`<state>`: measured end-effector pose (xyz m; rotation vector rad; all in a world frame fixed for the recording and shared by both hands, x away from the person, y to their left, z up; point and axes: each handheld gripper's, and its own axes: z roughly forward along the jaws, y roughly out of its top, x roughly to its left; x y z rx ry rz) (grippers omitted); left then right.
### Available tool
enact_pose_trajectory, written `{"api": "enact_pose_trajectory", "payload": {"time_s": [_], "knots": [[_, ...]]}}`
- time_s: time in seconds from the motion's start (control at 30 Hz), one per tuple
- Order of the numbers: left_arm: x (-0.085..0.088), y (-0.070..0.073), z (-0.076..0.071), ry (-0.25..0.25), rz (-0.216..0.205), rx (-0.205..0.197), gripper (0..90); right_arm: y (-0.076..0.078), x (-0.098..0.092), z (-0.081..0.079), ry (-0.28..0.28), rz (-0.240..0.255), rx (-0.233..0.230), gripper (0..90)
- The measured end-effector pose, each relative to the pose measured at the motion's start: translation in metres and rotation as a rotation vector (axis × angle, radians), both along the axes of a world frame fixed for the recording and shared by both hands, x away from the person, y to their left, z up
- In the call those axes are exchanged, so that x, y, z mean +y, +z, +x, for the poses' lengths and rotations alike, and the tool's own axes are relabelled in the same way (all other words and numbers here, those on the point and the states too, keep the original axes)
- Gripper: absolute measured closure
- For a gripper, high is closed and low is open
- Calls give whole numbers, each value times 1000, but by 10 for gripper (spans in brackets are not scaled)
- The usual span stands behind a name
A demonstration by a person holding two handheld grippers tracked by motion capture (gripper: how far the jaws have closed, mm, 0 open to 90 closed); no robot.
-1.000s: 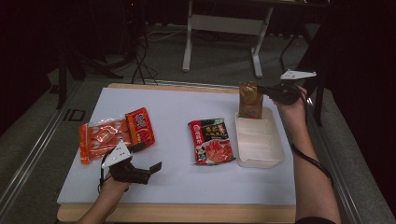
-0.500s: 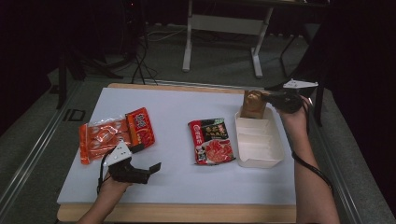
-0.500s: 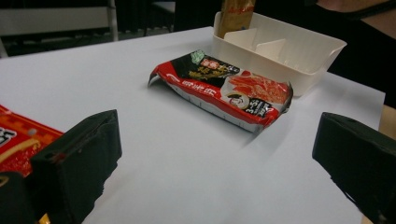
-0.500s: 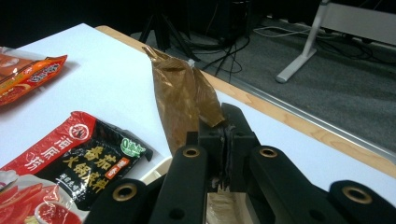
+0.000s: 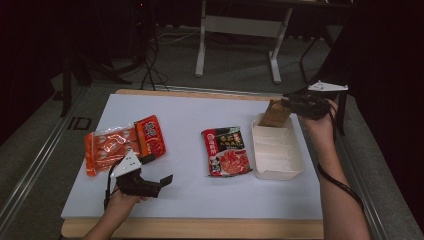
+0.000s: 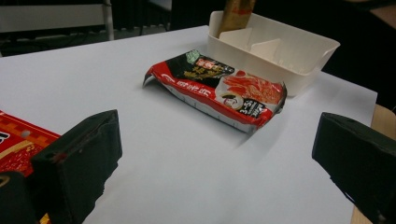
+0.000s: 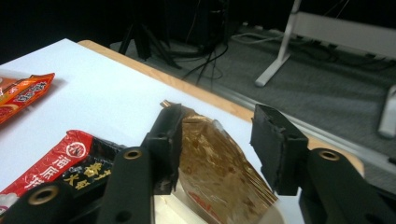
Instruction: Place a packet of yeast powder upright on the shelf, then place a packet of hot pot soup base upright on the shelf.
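Note:
A brown-gold snack packet stands tilted in the far end of a white divided tray. My right gripper is at the packet's top. In the right gripper view the packet sits between the jaws of the right gripper. These have just been opening: one pad is beside the foil and the other stands clear of it. My left gripper rests near the table's front left, open and empty. The left gripper faces a red-and-black noodle packet and the tray.
The red-and-black packet lies flat just left of the tray. Orange-red snack packets lie at the left, behind my left gripper. The white sheet covers a wooden table; table legs and cables stand on the floor beyond.
My right gripper came down and back slightly with the brown packet, setting it into the tray's far end, then spread its jaws. The left gripper stayed where it was.

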<state>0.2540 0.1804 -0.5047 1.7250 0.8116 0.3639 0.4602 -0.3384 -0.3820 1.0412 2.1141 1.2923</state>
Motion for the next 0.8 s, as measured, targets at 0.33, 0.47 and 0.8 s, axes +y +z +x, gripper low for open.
{"api": "enact_pose_trajectory", "payload": {"time_s": [0.33,0.47,0.8], "knots": [[-5,7,-2,-35,32,38,17,21,13,-30,-25,39,-73,268],[-2,11,2,-45,2,45,17,23,16,-50,-18,97,-84,144],[-10,19,10,-74,34,47,20,15,26,-100,42,150,-104,108]]}}
